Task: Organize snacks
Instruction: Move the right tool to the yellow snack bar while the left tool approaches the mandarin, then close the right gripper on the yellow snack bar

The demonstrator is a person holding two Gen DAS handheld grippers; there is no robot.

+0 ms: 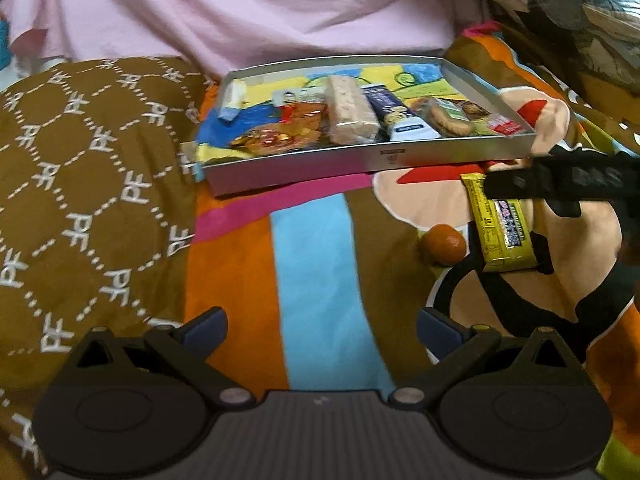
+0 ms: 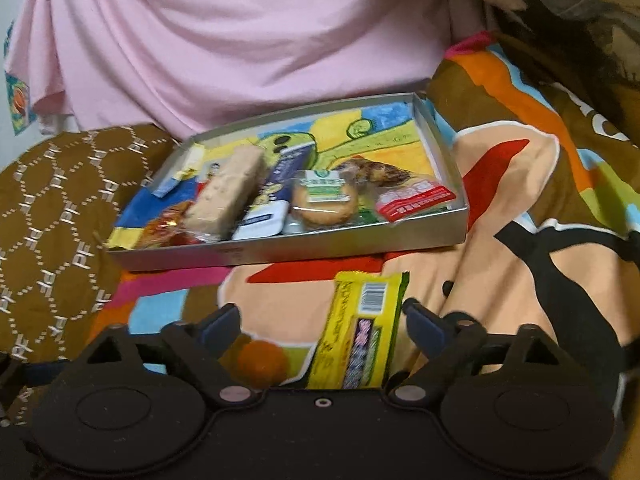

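snacks: most sit packed in a shallow silver tray [image 2: 248, 254] on the bright cartoon blanket [image 1: 316, 248]; two more lie loose on the blanket in front of it.
brown cushion [image 1: 80, 184]: far left, patterned, touching the tray's left end.
tray contents, left to right: a small blue-and-white packet [image 2: 166, 188], a red-and-gold wrapped sweet [image 2: 164, 226], a pale oat bar [image 2: 230, 196], a navy-and-white packet [image 2: 272, 200], a round biscuit in clear wrap [image 2: 324, 202], a red-labelled packet [image 2: 416, 196] at the right end.
left gripper [image 1: 322, 330]: jaws spread wide, holding nothing, hovering over the blanket's blue stripe, well short of the tray.
orange round sweet [image 1: 444, 244]: on the blanket, just left of the yellow bar.
yellow snack bar [image 2: 358, 332]: lying flat on the blanket near the tray's front wall, label up.
right gripper [image 2: 322, 326]: jaws wide apart, the yellow bar and the orange sweet both lying between its blue pads [image 2: 428, 328], neither touched.
pink cloth [image 2: 240, 40]: draped behind the tray.
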